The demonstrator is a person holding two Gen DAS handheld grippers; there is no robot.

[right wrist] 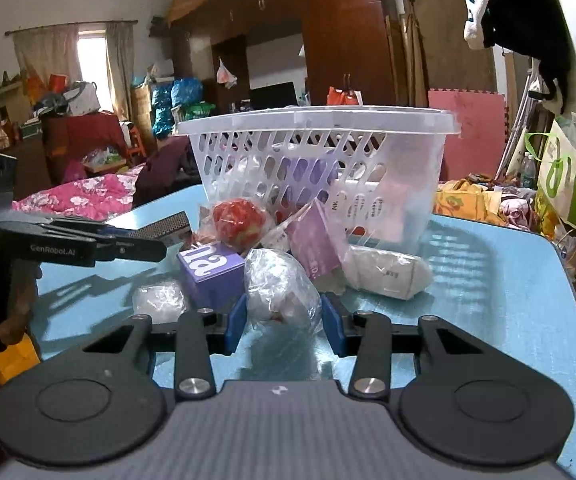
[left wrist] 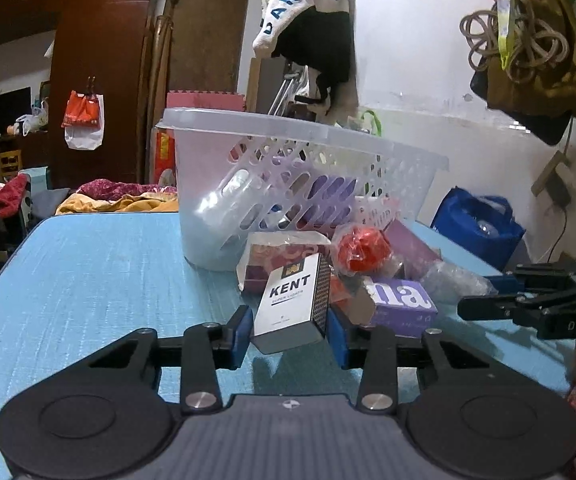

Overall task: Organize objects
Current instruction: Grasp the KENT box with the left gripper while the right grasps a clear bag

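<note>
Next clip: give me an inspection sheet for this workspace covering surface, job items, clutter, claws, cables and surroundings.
Surface: blue table, bare on its near left.
Job's things: white basket partly filled; Kent box, clear wrapped bundle, purple box and red wrapped item in front of it.
Clutter: more wrapped packets piled against the basket.
Claws: left claw shut on the Kent box; right claw shut on the clear wrapped bundle.
Cables: one black lead down the wall.
Surroundings: wardrobes, hanging clothes, bags, bedding.
</note>
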